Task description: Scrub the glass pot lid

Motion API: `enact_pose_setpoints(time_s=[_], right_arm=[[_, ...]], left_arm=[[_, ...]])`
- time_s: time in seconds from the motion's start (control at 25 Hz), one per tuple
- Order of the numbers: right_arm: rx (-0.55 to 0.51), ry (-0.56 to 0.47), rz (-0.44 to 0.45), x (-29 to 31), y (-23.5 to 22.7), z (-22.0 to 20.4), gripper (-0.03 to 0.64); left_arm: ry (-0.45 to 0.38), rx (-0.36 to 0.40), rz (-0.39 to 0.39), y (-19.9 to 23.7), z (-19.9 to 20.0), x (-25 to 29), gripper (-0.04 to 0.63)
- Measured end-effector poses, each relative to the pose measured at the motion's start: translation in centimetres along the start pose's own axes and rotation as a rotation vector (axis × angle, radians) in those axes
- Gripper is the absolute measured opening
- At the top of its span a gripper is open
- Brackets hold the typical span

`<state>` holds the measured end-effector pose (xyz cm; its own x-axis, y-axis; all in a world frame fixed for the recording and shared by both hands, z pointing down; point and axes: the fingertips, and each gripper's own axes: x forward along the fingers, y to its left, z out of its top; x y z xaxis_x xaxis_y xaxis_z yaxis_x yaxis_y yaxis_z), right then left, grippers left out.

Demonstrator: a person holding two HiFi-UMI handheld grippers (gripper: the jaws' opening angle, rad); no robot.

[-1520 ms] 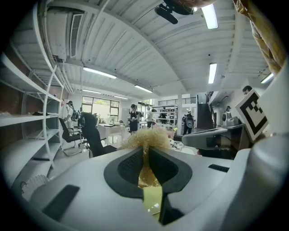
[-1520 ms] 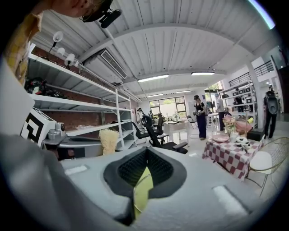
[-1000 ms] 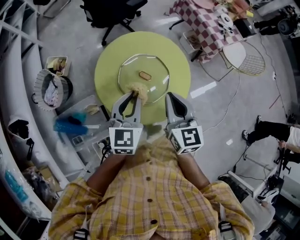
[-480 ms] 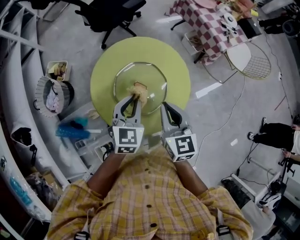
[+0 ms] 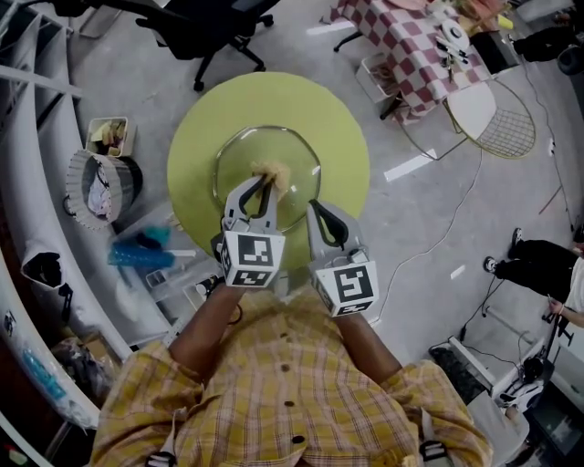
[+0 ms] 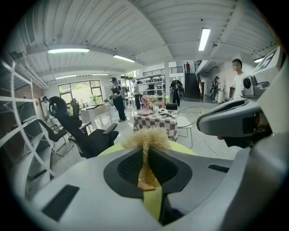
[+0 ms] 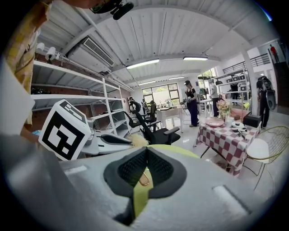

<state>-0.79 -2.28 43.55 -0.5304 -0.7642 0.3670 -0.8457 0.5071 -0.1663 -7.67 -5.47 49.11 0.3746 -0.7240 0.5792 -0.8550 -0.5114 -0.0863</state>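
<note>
The glass pot lid (image 5: pixel 245 150) lies flat on the round green table (image 5: pixel 342 137). My left gripper (image 5: pixel 263 182) is shut on a frizzy yellow scrubber (image 5: pixel 271 172), which it holds down on the lid's middle. The scrubber (image 6: pixel 151 137) sticks out beyond the pads in the left gripper view. My right gripper (image 5: pixel 313 206) sits at the lid's near right rim, jaws together with nothing between them. Through the gap under its pads (image 7: pixel 159 164) shows the lid's gold handle (image 7: pixel 144 181). The glass itself barely shows in the gripper views.
A black office chair (image 5: pixel 205 23) stands beyond the table. A checked table (image 5: pixel 415 46) and a wire chair (image 5: pixel 497 114) are at the far right. A bin (image 5: pixel 100 182) and blue items (image 5: pixel 141 248) lie on the floor to the left, beside white shelving (image 5: pixel 36 109).
The left gripper has pushed the scrubber from the lid's near side onto its middle, hiding the gold handle in the head view. The right gripper stays shut at the rim.
</note>
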Motion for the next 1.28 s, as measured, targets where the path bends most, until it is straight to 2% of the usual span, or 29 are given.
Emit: enact_pose_setpoints(time_s=[0.48,0.68,1.0,1.28], right_arm=[[0.009,0.033,0.024,1.7,-1.2,-1.0,-0.002],[-0.001,0.039,0.014,1.7,-2.0,-1.1,-0.002],[0.002,0.047,0.011,1.9,-2.7,-1.4,-0.002],[-0.008,0.059,-0.002,1.9,-3.9,-1.6,-0.002]], left_arm=[[0.141,0.092,0.006,1.3,-2.0,5.1,0.041],[0.167,0.146,0.003,1.2,-1.8,7.3,0.040],[0.254,0.291,-0.064,0.5,-4.5,11.0,0.041],[0.356,0.334,-0.115,0.4,-7.7,13.7,0.041]])
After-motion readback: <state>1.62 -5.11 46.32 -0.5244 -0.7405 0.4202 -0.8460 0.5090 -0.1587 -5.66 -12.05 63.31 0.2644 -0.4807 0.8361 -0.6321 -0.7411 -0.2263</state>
